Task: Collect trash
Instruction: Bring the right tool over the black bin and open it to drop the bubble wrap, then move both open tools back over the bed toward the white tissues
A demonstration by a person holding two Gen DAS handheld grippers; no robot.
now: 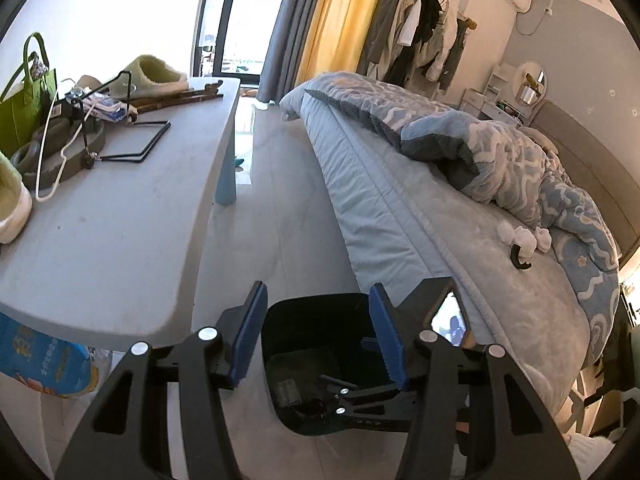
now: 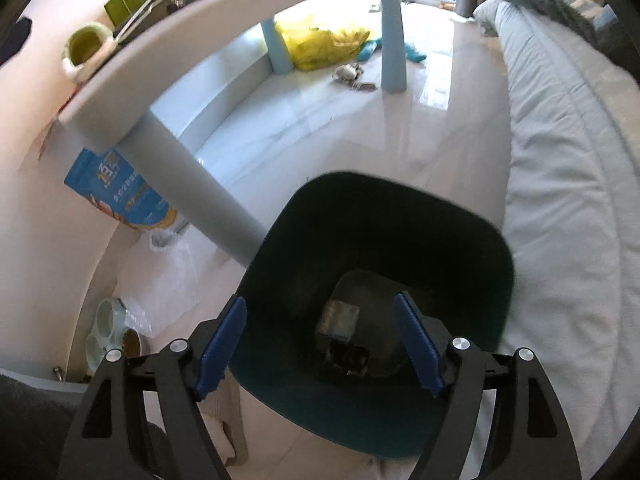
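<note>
Left wrist view: left hand-held gripper (image 1: 318, 334) tilted down over a dark trash bin (image 1: 316, 364) on the floor (image 1: 280, 208), blue pads (image 1: 250, 336) apart with nothing between them. Bin standing between the grey surface (image 1: 120, 216) on the left and the bed (image 1: 460, 248) on the right, close to both. Inside the bin, the other gripper's black linkage and a small greyish scrap (image 1: 286, 392) near the bottom. On the surface: fuzzy green slipper (image 1: 154, 74) at the far end, green bag (image 1: 26, 96) at the far left, white hanger (image 1: 52, 152), black wire stand (image 1: 132, 136). On the bed: rumpled blue patterned blanket (image 1: 500, 160), small white items beside a black hook. Blue printed pack (image 1: 40, 360) under the surface's near edge.

Right wrist view: right hand-held gripper (image 2: 320, 344) pointed steeply down into the same trash bin (image 2: 400, 220), pads (image 2: 222, 344) wide apart, empty. At the bin's bottom, a pale boxy piece of trash (image 2: 340, 318) with a darker crumpled piece (image 2: 348, 356) just below it in the picture. Surface's grey leg (image 2: 200, 184) just beside the bin's left rim; whether touching, cannot tell. Further back under the surface, a yellow plastic bag (image 2: 320, 42). Clear plastic wrap (image 2: 168, 276) on the floor at left.
</note>
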